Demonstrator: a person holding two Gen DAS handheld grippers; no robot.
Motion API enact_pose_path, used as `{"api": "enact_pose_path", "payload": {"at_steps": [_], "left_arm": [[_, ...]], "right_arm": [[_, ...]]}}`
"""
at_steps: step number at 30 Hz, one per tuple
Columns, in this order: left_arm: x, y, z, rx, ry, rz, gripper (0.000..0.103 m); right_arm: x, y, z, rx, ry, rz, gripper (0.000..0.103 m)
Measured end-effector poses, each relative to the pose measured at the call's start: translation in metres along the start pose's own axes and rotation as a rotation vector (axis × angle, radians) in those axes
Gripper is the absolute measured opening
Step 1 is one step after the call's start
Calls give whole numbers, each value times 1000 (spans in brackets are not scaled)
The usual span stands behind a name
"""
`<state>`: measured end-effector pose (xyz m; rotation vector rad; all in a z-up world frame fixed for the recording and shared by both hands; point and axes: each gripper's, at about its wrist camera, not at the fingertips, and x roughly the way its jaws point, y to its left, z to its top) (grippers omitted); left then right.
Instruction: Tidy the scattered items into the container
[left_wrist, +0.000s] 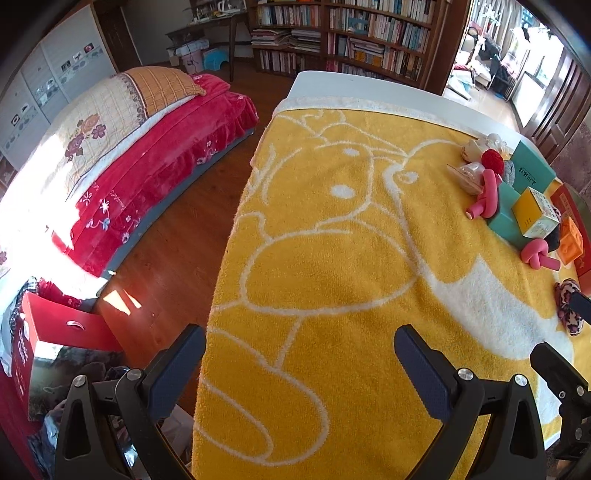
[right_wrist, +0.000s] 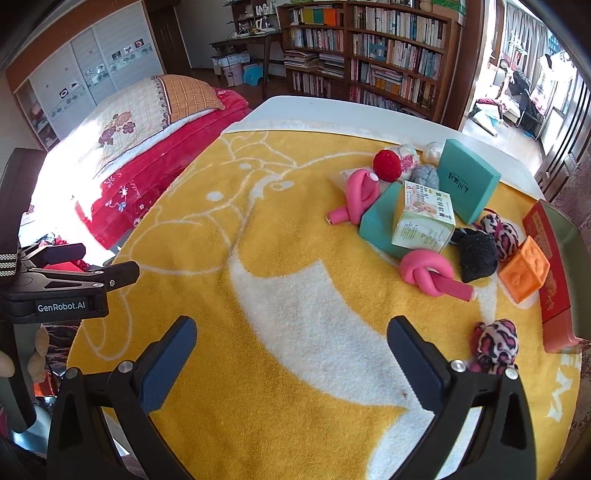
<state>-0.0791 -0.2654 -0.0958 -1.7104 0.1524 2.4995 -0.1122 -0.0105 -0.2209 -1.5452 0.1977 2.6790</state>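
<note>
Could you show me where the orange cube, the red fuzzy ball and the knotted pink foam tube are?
orange cube (right_wrist: 524, 269): right wrist view, front face.
red fuzzy ball (right_wrist: 386, 165): right wrist view, centre.
knotted pink foam tube (right_wrist: 424, 271): right wrist view, on the knot.

A yellow towel (right_wrist: 258, 369) with white cartoon outlines covers the white worktop (right_wrist: 332, 110). Pink foam knot (right_wrist: 428, 275), orange cube (right_wrist: 524, 273), teal box (right_wrist: 467, 181), red ball (right_wrist: 386, 165), leopard-print pouch (right_wrist: 495, 343).

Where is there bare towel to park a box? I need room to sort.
The yellow towel lies bare across its middle and bed-side half, from both grippers up to its far white edge. Crowded: the far right, around the teal boxes, knotted pink foam rollers, orange cube and red box.
</note>
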Motion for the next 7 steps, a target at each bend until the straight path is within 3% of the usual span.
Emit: {"api": "enact_pose_path", "payload": {"at_steps": [7], "left_arm": [[-9, 15, 2, 27, -49, -7, 103]], "right_arm": [[6, 17, 5, -5, 12, -6, 103]]}}
